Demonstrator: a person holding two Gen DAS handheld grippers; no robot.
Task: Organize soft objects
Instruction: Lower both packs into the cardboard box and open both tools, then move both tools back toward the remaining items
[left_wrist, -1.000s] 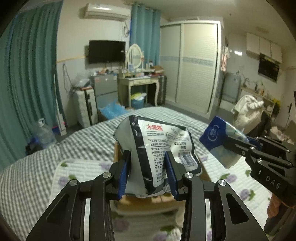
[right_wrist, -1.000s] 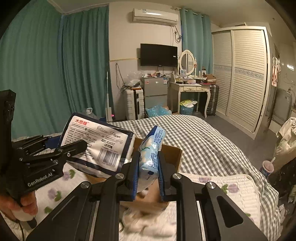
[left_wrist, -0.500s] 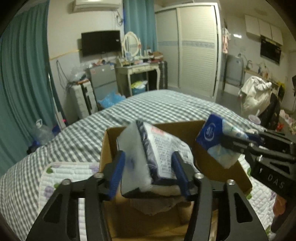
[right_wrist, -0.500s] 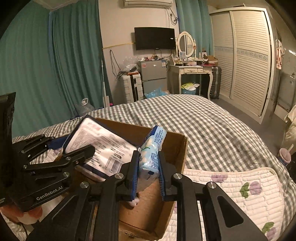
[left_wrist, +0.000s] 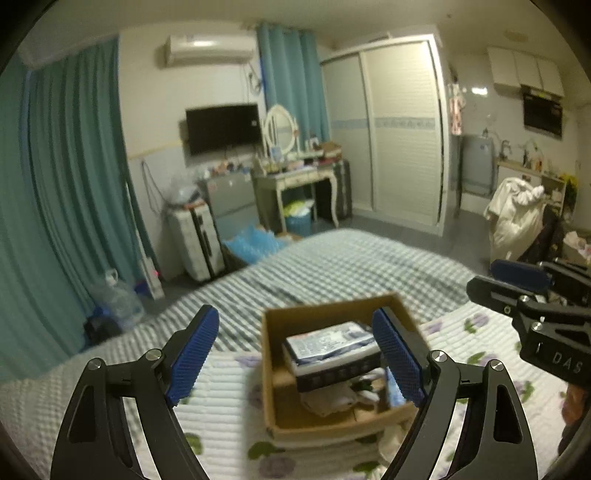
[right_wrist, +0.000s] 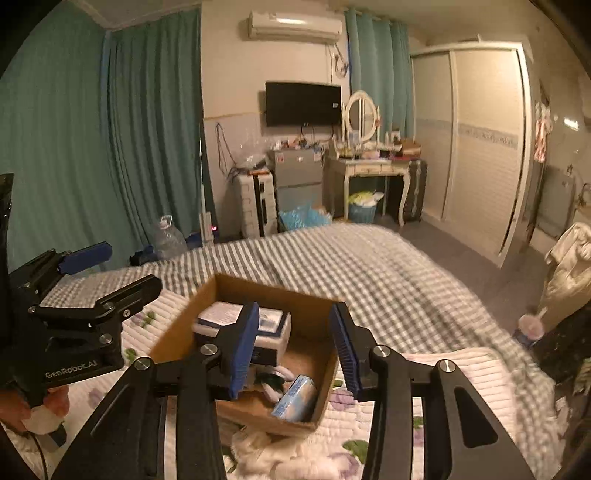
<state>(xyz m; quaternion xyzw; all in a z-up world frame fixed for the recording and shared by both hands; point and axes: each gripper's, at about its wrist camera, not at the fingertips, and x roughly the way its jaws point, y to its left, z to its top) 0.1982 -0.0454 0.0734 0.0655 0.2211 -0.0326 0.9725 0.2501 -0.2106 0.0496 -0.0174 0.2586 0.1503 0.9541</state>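
Both tongs, left (left_wrist: 295, 354) and right (right_wrist: 293, 349), hang wide open and empty above the box (right_wrist: 221, 286). Below them, tissue pack (left_wrist: 332, 349) and blue packet (right_wrist: 295, 398) lie inside, probably corralled for tidiness.

Both views are dim, lit by weak indoor ceiling light; the right wrist view runs warm yellow, the left wrist view cooler and greyer. A bright glare patch sits on the air conditioner (left_wrist: 210, 50) in the left view. Motion blur smears the checked bed cover (right_wrist: 369, 266) and the cardboard box (left_wrist: 273, 369). Fisheye bending curves the curtains (right_wrist: 66, 129) and wardrobe (right_wrist: 480, 147), and black vignette fills the corners.
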